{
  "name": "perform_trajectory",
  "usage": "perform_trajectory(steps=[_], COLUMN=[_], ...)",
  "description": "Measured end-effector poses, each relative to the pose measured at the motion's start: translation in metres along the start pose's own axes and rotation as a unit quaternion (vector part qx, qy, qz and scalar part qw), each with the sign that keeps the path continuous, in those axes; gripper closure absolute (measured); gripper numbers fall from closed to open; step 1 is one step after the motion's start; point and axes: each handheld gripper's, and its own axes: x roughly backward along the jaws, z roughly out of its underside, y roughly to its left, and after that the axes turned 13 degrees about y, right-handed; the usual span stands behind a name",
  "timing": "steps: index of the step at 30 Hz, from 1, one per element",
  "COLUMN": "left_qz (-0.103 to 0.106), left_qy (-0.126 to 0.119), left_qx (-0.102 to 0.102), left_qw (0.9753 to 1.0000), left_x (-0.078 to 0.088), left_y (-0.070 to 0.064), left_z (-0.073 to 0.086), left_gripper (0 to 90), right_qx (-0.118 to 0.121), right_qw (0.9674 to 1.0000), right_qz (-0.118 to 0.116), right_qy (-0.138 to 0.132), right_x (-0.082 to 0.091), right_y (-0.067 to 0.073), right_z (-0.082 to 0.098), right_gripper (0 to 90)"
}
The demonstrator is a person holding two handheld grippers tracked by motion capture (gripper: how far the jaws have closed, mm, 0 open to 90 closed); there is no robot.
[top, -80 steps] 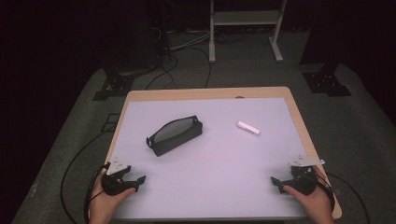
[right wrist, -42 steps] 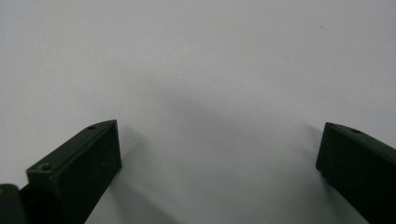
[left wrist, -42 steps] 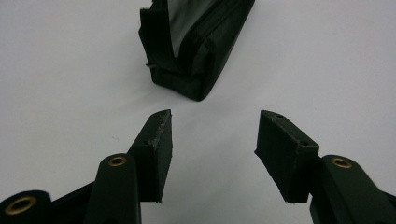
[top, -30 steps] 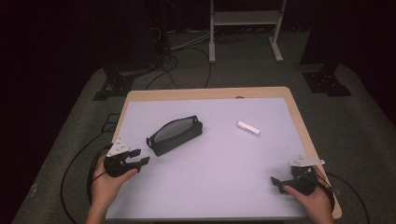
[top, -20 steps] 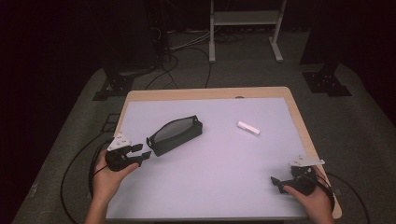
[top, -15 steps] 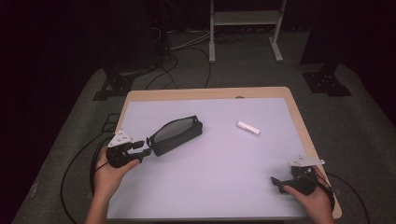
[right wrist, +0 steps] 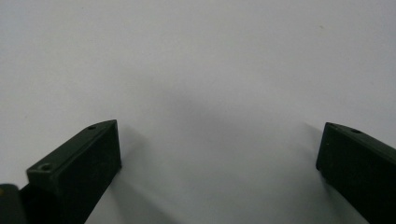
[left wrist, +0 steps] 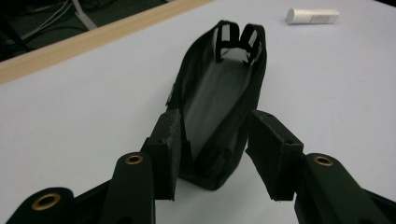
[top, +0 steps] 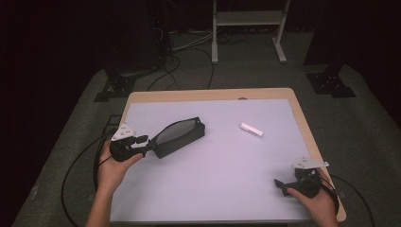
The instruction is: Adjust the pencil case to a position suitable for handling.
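Observation:
A black open-topped pouch (top: 179,136) lies slantwise on the pale table top (top: 213,189), left of centre. My left gripper (top: 147,144) sits at the pouch's near left end. In the left gripper view the pouch (left wrist: 219,93) has its end between the jaws of the left gripper (left wrist: 215,119). The jaws have just been closing; one pad lies against the fabric and the other stands a sliver off. My right gripper (top: 279,183) rests low at the table's near right corner, and its wide-apart jaws (right wrist: 219,135) hold nothing.
A small white tube (top: 251,130) lies right of the pouch, seen far off as a white tube (left wrist: 312,15). The table's wooden rim (top: 208,94) borders the mat. Cables (top: 179,52) and a white stand (top: 246,19) are on the floor behind.
My left gripper has moved forward and right across the table to the pouch's near end, and its jaws now straddle that end. The right gripper has stayed put.

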Motion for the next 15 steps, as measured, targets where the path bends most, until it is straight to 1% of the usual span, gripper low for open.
perform_trajectory(steps=[7,9,10,13,14,15], left_qz=[0.000,0.000,0.001,0.004,0.003,0.003], left_qy=[0.001,0.002,-0.001,-0.004,-0.001,-0.001], left_qx=[-0.007,-0.008,-0.009,-0.008,-0.009,-0.009], left_qw=[1.0000,1.0000,1.0000,1.0000,1.0000,1.0000], left_x=[-0.008,-0.011,-0.015,-0.019,-0.022,-0.022], left_y=[0.005,0.006,0.007,0.009,0.011,0.011], left_z=[-0.009,-0.012,-0.014,-0.015,-0.017,-0.017], left_gripper=[55.4,55.6,55.6,56.2,56.7,56.9], right_qx=[0.000,0.000,0.000,0.000,0.000,0.000], right_qw=[1.0000,1.0000,1.0000,1.0000,1.0000,1.0000], right_qz=[0.000,0.000,0.000,0.000,0.000,0.000], right_qy=[0.000,0.000,0.000,0.000,0.000,0.000], right_x=[0.000,0.000,0.000,0.000,0.000,0.000], right_y=[0.000,0.000,0.000,0.000,0.000,0.000], right_z=[0.000,0.000,0.000,0.000,0.000,0.000], right_gripper=[0.0,0.0,0.0,0.0,0.0,0.0])
